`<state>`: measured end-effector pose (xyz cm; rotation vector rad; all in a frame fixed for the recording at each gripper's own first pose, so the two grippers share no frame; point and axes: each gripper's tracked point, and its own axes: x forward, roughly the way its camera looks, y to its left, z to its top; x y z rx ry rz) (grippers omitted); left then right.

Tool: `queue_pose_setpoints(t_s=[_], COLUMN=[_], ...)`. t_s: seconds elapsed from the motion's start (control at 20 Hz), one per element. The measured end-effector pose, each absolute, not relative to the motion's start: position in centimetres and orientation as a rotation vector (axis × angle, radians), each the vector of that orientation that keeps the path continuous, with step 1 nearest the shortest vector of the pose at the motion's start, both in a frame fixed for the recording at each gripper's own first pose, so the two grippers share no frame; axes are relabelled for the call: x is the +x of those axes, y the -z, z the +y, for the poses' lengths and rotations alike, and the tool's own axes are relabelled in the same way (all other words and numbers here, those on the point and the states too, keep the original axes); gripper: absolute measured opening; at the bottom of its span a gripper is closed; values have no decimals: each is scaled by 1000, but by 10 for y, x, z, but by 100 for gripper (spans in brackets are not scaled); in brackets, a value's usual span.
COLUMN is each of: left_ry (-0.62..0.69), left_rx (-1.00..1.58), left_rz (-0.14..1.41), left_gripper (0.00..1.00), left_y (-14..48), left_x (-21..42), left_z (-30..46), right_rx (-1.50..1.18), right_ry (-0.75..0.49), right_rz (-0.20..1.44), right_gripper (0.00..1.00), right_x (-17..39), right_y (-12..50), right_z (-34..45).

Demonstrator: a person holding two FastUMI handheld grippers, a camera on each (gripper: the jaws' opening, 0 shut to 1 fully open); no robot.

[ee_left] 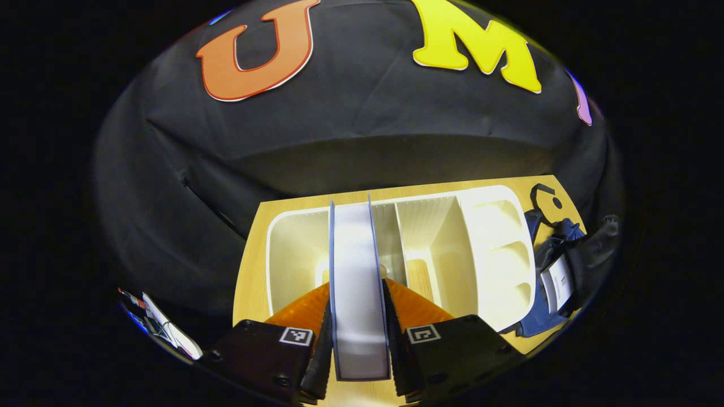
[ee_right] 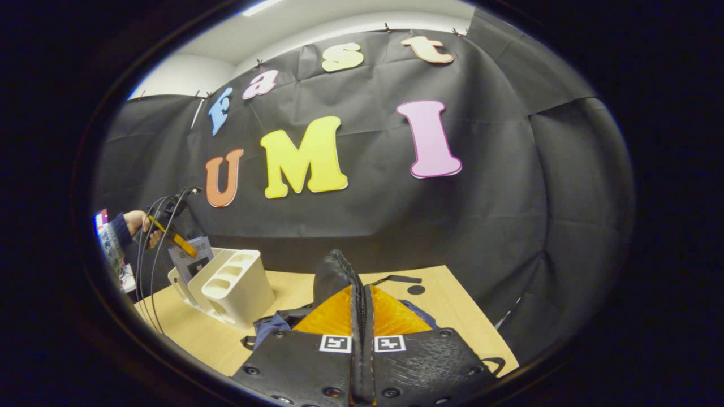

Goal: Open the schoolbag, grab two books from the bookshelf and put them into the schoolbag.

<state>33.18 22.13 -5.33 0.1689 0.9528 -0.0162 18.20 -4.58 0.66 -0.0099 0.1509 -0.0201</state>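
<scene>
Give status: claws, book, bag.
Left claw shut on book, above white bookshelf. Right claw shut on schoolbag flap, holding it up. Nothing seen blocking the way.

Your left gripper (ee_left: 360,339) clamps a book (ee_left: 358,282) whose page edges look like matt white paper between thin smooth covers, above a bookshelf (ee_left: 498,237) of smooth, faintly glossy cream plastic. The table (ee_left: 249,282) you work on shows a pale wood-grain finish with a low sheen. Your right gripper (ee_right: 362,339) pinches a dark woven cloth fold of the schoolbag (ee_right: 334,271), stitched along its edge.
</scene>
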Motion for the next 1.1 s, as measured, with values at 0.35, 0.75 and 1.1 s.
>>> queue_pose_setpoints(t_s=[0.35, 0.75, 1.1], left_ry=[-12, -55, -46], left_rx=[68, -128, -300], left_rz=[888, 703, 658], left_gripper=[41, 41, 41], left_y=[34, -17, -24], left_x=[310, 254, 176], left_z=[226, 241, 265], right_rx=[-13, -84, -128], right_ry=[12, 48, 75], right_rz=[150, 150, 173], right_gripper=[0, 0, 0], right_x=[183, 193, 202], right_y=[-7, -17, -19], right_z=[-41, -50, -52])
